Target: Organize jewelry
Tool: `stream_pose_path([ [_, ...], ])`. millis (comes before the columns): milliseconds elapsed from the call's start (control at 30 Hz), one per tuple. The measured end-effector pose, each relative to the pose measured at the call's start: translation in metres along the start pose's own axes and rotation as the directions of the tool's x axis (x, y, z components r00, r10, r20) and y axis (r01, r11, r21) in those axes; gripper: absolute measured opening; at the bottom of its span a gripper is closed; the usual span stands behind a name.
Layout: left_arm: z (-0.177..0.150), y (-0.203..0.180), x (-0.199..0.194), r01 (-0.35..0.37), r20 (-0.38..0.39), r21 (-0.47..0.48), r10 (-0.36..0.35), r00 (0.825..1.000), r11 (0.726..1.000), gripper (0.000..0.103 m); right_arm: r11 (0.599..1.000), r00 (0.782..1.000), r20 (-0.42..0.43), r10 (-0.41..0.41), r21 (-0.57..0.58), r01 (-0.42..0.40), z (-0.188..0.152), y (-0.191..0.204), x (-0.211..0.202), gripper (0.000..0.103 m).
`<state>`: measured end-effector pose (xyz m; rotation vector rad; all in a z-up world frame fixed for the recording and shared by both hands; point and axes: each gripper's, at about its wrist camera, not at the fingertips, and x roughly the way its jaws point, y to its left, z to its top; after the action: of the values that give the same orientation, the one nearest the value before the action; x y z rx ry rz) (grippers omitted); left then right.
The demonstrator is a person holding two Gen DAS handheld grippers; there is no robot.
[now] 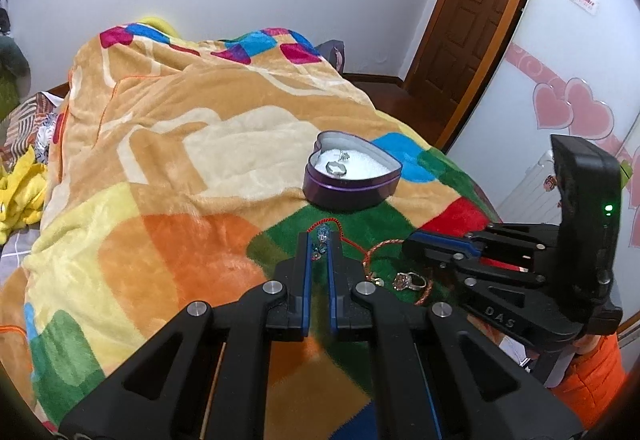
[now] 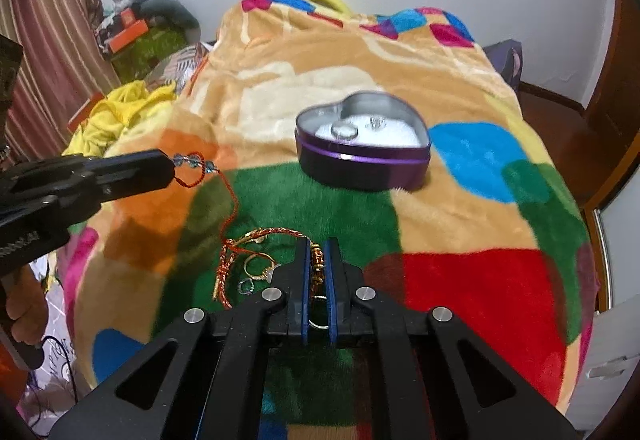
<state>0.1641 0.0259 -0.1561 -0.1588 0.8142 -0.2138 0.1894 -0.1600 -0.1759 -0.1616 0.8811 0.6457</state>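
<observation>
left wrist view: the left gripper (image 1: pixel 320 240) is clamped on the blue-beaded end of a red cord bracelet (image 1: pixel 322 238), just near of the open heart-shaped tin (image 1: pixel 352 192). raise it gently.

right wrist view: the right gripper (image 2: pixel 318 254) is clamped on a gold-and-red braided bracelet (image 2: pixel 317 260), pinning the tangled pile so the cord pulls free.

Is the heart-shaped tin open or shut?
Open. The heart-shaped tin has no lid on; its white lining and a ring inside show from above.
</observation>
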Motion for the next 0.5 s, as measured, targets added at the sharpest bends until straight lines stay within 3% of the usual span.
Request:
stream_pose_path([
  [500,0.016,0.004,-0.028,-0.010,0.086,-0.012,0.011,0.996,1.000,0.005,0.997,0.989,0.127,-0.077,0.037,0.073,0.015,-0.005,-0.033,0.006],
])
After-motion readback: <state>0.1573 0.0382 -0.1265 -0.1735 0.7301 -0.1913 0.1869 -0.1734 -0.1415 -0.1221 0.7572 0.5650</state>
